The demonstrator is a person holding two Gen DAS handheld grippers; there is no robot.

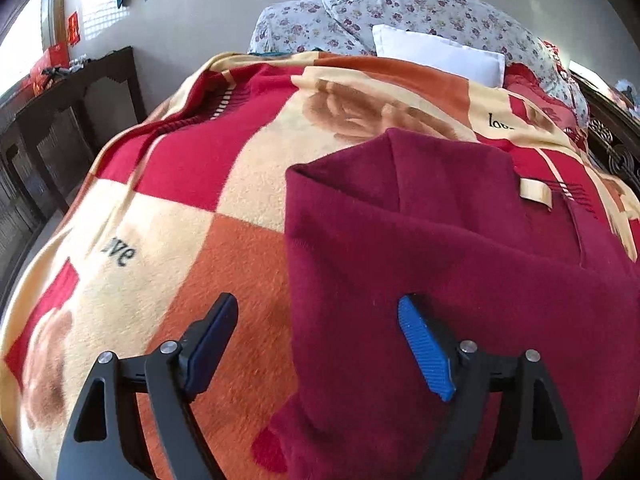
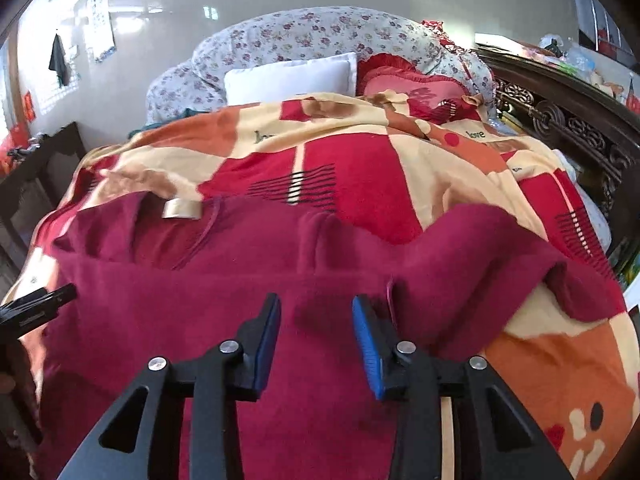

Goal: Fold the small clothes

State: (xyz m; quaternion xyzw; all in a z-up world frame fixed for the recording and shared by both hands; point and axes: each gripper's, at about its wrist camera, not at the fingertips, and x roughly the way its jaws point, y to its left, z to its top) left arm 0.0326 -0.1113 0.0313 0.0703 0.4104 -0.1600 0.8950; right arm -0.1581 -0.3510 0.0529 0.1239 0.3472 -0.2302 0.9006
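A dark red fleece garment [image 1: 440, 248] lies spread on the checked blanket [image 1: 192, 216] of a bed, with a beige label [image 1: 536, 194] near its far edge. My left gripper [image 1: 316, 312] is open, straddling the garment's left edge, holding nothing. In the right wrist view the same garment [image 2: 240, 280] fills the foreground, its right part bunched up [image 2: 500, 248], the label [image 2: 182, 209] at the far left. My right gripper [image 2: 316, 312] is open just above the middle of the garment. The left gripper's tip [image 2: 40, 300] shows at the left edge.
Floral pillows [image 2: 320, 36], a white pillow [image 2: 292, 76] and a red heart cushion [image 2: 412, 84] lie at the head of the bed. A carved dark wooden frame [image 2: 560, 120] runs along the right. A dark wooden cabinet [image 1: 60, 120] stands to the left.
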